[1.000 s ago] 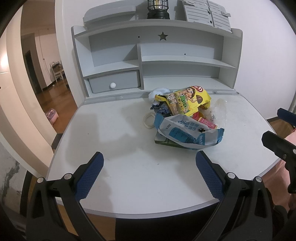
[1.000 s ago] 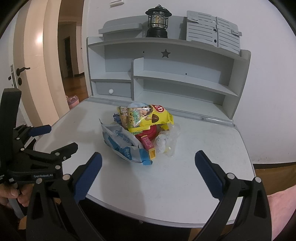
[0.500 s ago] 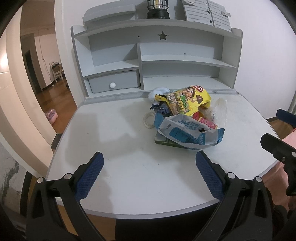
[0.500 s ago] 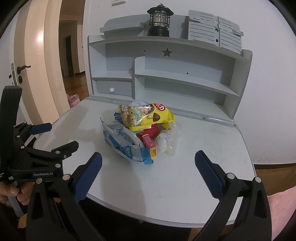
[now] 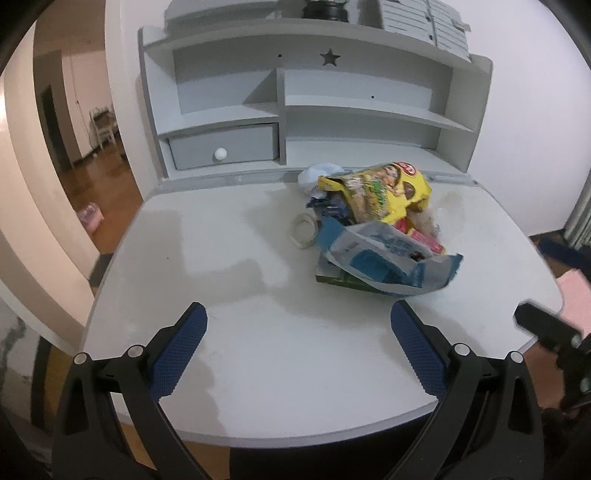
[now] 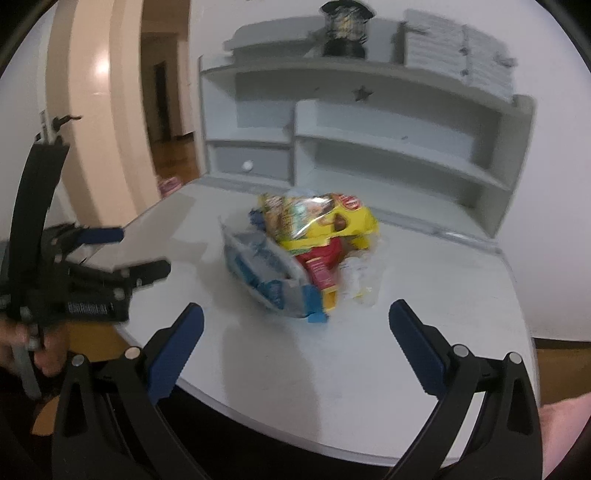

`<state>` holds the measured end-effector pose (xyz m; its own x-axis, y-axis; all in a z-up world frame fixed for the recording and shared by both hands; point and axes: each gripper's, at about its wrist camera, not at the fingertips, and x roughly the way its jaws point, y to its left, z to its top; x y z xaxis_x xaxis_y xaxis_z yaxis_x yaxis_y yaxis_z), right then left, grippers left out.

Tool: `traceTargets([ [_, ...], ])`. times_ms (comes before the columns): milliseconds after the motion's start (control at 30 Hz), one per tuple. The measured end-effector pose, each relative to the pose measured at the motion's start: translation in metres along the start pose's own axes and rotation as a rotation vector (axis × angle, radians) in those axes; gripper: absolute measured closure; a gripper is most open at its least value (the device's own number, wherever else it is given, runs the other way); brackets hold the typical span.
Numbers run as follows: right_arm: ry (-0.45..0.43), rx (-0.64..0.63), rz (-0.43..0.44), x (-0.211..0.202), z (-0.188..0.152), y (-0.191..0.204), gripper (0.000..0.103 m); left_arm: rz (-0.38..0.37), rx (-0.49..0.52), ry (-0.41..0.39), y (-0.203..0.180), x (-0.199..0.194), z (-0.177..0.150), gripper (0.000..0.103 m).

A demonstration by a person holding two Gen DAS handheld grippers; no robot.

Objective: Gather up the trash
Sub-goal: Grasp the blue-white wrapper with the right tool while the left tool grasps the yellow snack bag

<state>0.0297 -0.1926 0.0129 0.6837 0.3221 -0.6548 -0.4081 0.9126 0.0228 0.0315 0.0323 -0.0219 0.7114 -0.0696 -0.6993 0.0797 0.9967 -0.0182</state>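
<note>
A heap of trash lies on the white desk [image 5: 229, 280]: a yellow snack bag [image 5: 384, 192] on top, a blue-and-white pouch [image 5: 384, 262] in front, a red packet [image 5: 424, 238], a green box [image 5: 332, 277] underneath and a white tape ring [image 5: 303, 232] at its left. The right wrist view shows the same heap, with the yellow bag [image 6: 325, 218] and the pouch [image 6: 266, 273]. My left gripper [image 5: 299, 347] is open and empty over the desk's near part. My right gripper [image 6: 295, 343] is open and empty in front of the heap.
A grey shelf unit [image 5: 280, 110] with a small drawer [image 5: 221, 146] stands at the back of the desk. A lantern [image 6: 343, 35] stands on top of it. A doorway [image 5: 70, 122] opens to the left. The left gripper's body [image 6: 81, 280] shows in the right wrist view.
Both grippers have moved a little closer to the heap; the right wrist view is blurred by motion. Both stay open. The trash has not moved.
</note>
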Motion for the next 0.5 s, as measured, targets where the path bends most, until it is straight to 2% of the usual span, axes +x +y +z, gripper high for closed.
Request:
traceTargets([
  [100, 0.057, -0.070, 0.011, 0.029, 0.006, 0.008, 0.007, -0.002, -0.031, 0.006, 0.018, 0.009, 0.004, 0.006],
  [200, 0.106, -0.172, 0.027, 0.063, 0.018, 0.023, 0.011, -0.044, 0.012, 0.056, 0.027, 0.021, 0.007, 0.006],
  [267, 0.131, -0.224, 0.017, 0.082, 0.026, 0.029, 0.014, -0.024, 0.033, 0.059, 0.034, 0.025, 0.010, 0.006],
  [367, 0.187, -0.267, 0.024, 0.114, 0.038, 0.034, 0.020, -0.043, 0.036, 0.062, 0.045, 0.029, 0.018, 0.006],
  [433, 0.226, -0.294, 0.015, 0.135, 0.040, 0.037, 0.030, -0.061, 0.032, 0.064, 0.050, 0.031, 0.024, 0.006],
  [467, 0.233, -0.304, 0.013, 0.139, 0.040, 0.038, 0.049, -0.068, 0.033, 0.063, 0.051, 0.032, 0.028, 0.006],
  [500, 0.214, -0.306, 0.021, 0.135, 0.042, 0.038, 0.057, -0.074, 0.040, 0.061, 0.051, 0.034, 0.034, 0.006],
])
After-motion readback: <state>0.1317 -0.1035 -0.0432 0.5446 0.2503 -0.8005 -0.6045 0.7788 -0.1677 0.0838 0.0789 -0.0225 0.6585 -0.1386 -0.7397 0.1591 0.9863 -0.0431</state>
